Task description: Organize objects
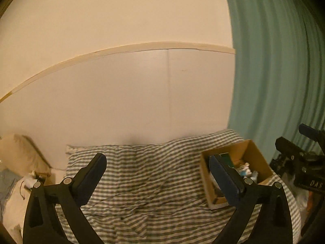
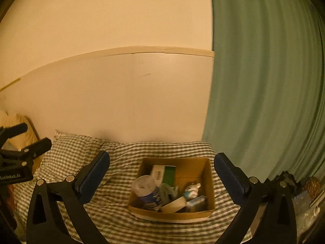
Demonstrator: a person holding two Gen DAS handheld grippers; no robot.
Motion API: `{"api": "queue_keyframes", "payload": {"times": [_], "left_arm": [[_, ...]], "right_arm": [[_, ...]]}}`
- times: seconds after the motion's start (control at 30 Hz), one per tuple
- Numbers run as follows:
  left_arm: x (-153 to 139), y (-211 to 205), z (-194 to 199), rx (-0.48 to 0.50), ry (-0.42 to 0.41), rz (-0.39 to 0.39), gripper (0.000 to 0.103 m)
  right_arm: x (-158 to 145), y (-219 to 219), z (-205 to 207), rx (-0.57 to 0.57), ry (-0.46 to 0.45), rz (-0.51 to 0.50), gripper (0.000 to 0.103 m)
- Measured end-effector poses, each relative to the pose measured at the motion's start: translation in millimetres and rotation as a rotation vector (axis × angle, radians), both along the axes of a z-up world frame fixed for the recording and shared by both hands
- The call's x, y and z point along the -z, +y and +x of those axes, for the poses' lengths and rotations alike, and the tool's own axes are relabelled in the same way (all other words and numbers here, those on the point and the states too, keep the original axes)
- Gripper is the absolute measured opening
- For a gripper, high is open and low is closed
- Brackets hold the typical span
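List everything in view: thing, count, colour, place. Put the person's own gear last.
box: one, brown cardboard, open, on the bed towards the curtain.
tub: one, clear lid over a blue label, left end of the box.
carton: one, white, far left corner of the box.
green pack: one, green, beside the carton.
figure: one, white and blue, right half of the box.
bedcover: one, grey-and-white stripes, over the bed.
pillow: one, checked, at the wall.
curtain: one, green, right of the bed.
wall panel: one, pale, behind the bed.
left claw: one, black, open, nothing in it.
right claw: one, black, open, nothing in it.
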State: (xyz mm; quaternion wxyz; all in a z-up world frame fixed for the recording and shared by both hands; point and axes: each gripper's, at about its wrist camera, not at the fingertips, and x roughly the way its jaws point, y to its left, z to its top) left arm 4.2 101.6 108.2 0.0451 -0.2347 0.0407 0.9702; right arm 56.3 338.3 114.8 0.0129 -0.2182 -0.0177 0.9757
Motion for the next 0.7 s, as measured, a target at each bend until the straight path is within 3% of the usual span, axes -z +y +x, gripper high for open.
{"api": "queue_keyframes", "payload": {"times": [0.23,0.7], "left_arm": [[27.6,-20.9,16.1,-0.065,0.047,0.009,0.103],[51.8,-13.1,9.1,-0.049,-0.007,0.036,0.103]], "right_arm": [[25.1,-18.6,4.5,-0.032,-0.016,0.001,0.103],[48.4,-10.4,0.4,0.018,-0.028,-0.021,0.103]]}}
